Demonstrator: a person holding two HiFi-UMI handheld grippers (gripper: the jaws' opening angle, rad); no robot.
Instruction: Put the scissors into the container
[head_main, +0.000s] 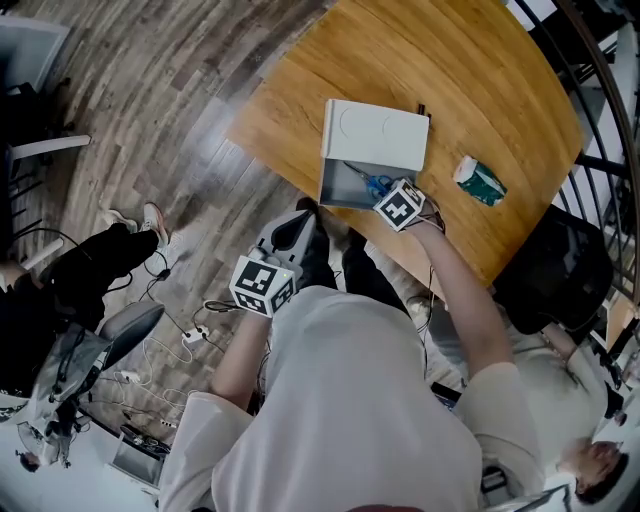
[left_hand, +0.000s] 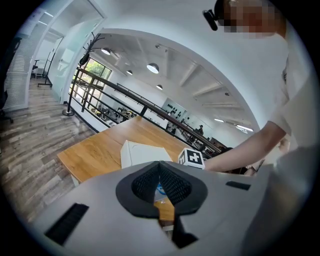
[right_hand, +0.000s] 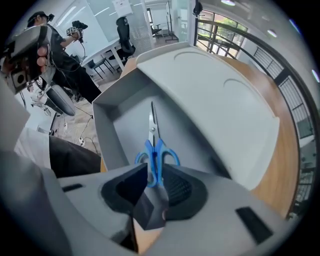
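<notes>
Blue-handled scissors (head_main: 372, 183) (right_hand: 154, 145) point blade-first into the open grey-white container (head_main: 333, 190) (right_hand: 107, 127) on the wooden table (head_main: 300, 90). My right gripper (head_main: 386, 192) (right_hand: 155, 176) is at the container's near opening, shut on the scissors' handles. The blades hang just above the container floor. The lid (head_main: 378, 135) stands raised behind. My left gripper (head_main: 290, 235) (left_hand: 160, 187) is held off the table near the person's lap, shut with nothing in it. In the left gripper view the container (left_hand: 142, 152) sits beyond the jaws.
A green-and-white packet (head_main: 480, 180) lies on the table right of the container. A black chair (head_main: 555, 270) stands at the table's right edge. Cables (head_main: 190, 335) trail on the wood floor at left, near a seated person (head_main: 80, 270). A railing (head_main: 600, 90) curves behind.
</notes>
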